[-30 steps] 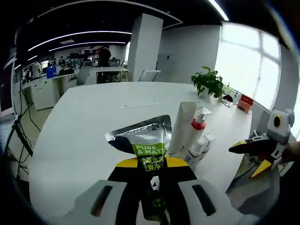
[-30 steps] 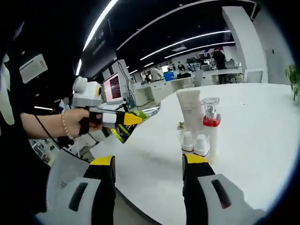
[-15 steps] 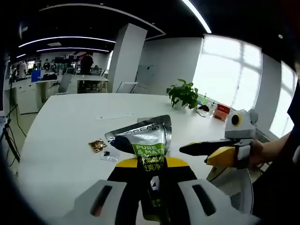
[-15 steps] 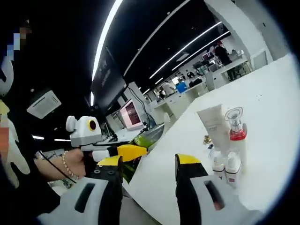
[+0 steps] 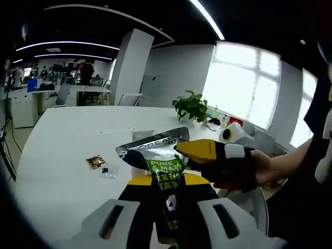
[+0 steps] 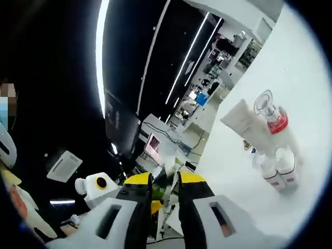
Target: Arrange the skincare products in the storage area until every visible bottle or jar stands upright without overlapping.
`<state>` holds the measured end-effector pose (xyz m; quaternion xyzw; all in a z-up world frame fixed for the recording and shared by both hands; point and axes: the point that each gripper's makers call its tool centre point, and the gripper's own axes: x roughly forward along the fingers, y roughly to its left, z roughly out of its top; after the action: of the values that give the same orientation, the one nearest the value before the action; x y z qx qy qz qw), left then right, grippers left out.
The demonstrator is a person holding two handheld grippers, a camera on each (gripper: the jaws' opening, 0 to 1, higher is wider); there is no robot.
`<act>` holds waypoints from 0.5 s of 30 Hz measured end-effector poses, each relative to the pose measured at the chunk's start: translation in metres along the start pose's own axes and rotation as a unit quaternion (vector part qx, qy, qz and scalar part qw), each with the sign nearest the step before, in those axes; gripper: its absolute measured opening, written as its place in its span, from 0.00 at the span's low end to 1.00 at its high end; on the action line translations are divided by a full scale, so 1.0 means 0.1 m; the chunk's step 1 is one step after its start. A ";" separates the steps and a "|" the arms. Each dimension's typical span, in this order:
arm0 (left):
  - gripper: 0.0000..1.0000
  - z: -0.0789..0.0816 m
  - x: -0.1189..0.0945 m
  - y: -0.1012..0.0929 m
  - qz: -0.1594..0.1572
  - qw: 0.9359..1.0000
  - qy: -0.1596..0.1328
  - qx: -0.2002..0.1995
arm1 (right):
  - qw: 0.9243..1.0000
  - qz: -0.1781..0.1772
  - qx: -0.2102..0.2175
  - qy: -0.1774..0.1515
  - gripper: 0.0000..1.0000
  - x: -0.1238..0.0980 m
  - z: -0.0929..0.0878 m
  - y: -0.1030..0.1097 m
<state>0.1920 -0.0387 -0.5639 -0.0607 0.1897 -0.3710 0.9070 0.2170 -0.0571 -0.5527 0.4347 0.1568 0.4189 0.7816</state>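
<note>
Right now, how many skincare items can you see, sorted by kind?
Tubes: 2, a green tube held in the left gripper's fingers, and a white tube standing on the table.
Pump bottles: 1, with a red collar.
Small white bottles: 2.
Total: 5.

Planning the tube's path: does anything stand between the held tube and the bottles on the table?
Nothing visible. In the right gripper view the tube sits between the right tool's jaws, and only bare table lies between it and the bottles.
</note>
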 end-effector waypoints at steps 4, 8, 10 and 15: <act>0.21 -0.02 -0.02 0.02 0.003 1.000 0.004 0.000 | 1.000 0.012 0.011 -0.004 0.10 -0.01 -0.02 0.04; 0.32 -0.01 -0.06 0.04 0.005 1.000 -0.001 -0.001 | 0.999 0.024 0.033 0.007 0.06 -0.04 -0.02 0.06; 0.37 0.02 -0.08 0.02 -0.001 1.000 -0.009 -0.007 | 0.999 0.028 0.030 0.009 0.04 -0.06 -0.01 0.08; 0.44 0.09 -0.19 0.03 -0.032 0.998 -0.027 -0.043 | 0.998 0.045 0.037 0.014 0.02 -0.13 0.05 0.12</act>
<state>0.1847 -0.0231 -0.5510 -0.1158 0.1790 -0.3896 0.8960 0.2062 -0.0670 -0.5420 0.4639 0.1632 0.4541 0.7430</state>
